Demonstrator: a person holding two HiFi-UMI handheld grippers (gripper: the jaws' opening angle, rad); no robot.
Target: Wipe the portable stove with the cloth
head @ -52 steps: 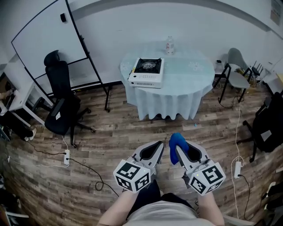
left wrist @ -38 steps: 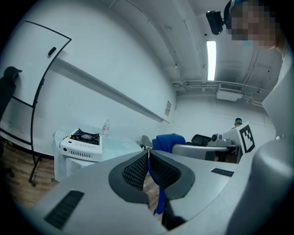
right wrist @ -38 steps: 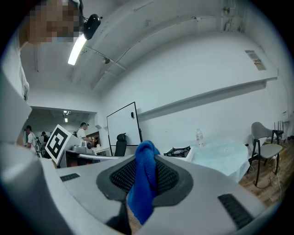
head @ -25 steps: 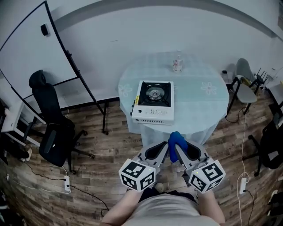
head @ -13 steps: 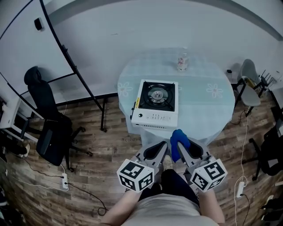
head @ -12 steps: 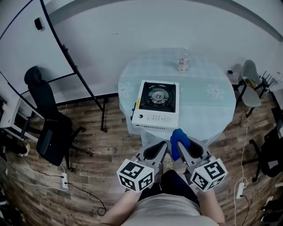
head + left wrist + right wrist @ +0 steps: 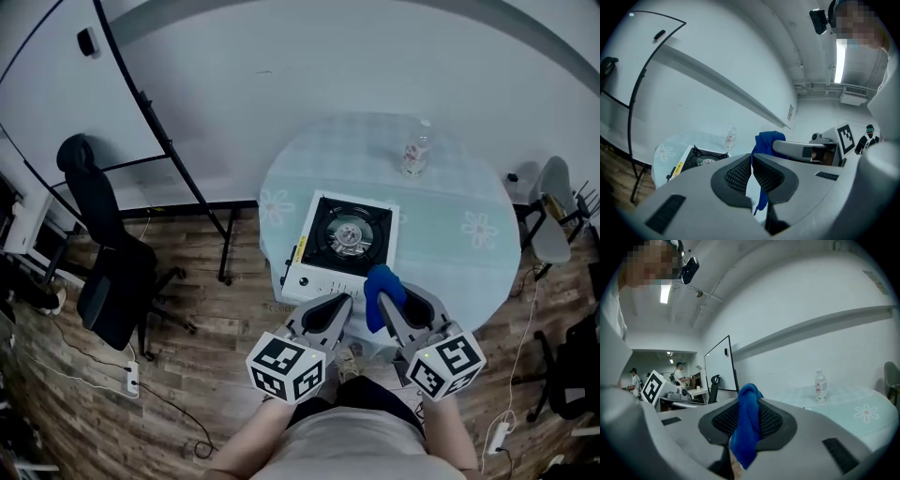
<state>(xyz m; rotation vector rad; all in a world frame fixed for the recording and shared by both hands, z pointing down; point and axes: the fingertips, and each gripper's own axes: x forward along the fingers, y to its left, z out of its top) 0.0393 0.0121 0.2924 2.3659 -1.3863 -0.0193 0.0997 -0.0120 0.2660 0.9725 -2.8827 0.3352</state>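
Approach | portable stove now nearer, 12 o'clock | right gripper clamps blue cloth | left gripper closed, empty | wiping pending

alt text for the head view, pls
Seen from above, the right gripper holds a blue cloth near the front edge of a white portable stove on a round table; the left gripper is shut and empty beside it. A bottle stands at the table's far side, and a black office chair sits on the wood floor at left.
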